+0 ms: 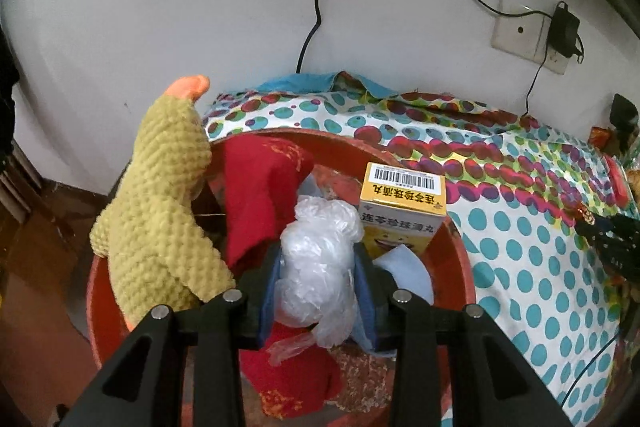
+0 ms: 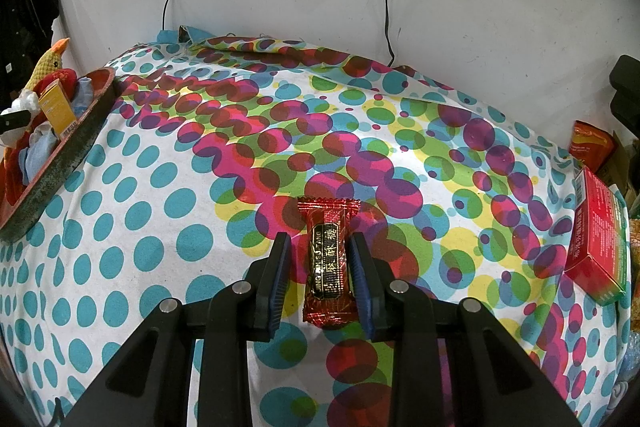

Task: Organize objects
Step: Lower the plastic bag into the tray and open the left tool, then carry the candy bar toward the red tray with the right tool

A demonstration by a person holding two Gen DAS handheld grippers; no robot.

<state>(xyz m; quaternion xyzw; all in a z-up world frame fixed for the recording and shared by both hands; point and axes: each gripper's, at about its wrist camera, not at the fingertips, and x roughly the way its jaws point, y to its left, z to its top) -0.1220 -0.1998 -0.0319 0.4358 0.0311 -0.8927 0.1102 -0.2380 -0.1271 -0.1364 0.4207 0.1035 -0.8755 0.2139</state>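
While both hand-held grippers point steeply down, the scene reads as follows.

Left gripper (image 1: 318, 283): clamped on a crumpled clear plastic bag (image 1: 320, 267), the blue pads pressing into its sides; the bag hangs over the red basin (image 1: 452, 255).

Plastic bag, lie: its long axis runs up and down the left wrist view, along the fingers; a loose tail trails out below the pads.

Basin contents: a knitted yellow-green duck toy (image 1: 160, 211) leans on the left rim, orange beak up; a red cloth (image 1: 260, 195) sits beside it; a yellow medicine box (image 1: 400, 211) stands upright at the far side, barcode on top; a pale blue cloth (image 1: 408, 271) lies under the box.

Right gripper (image 2: 320, 279): closed on a red foil-wrapped candy (image 2: 327, 263), resting on the polka-dot cloth (image 2: 160, 227).

Candy, lie: long axis runs away from the camera along the fingers, its far crimped end toward the wall.

Nearby: a red-and-green box (image 2: 598, 247) lies at the right edge of the cloth, well apart from the candy.

Hard to make out: the basin's floor is buried; the snack packets at far right are cut off by the lens edge.
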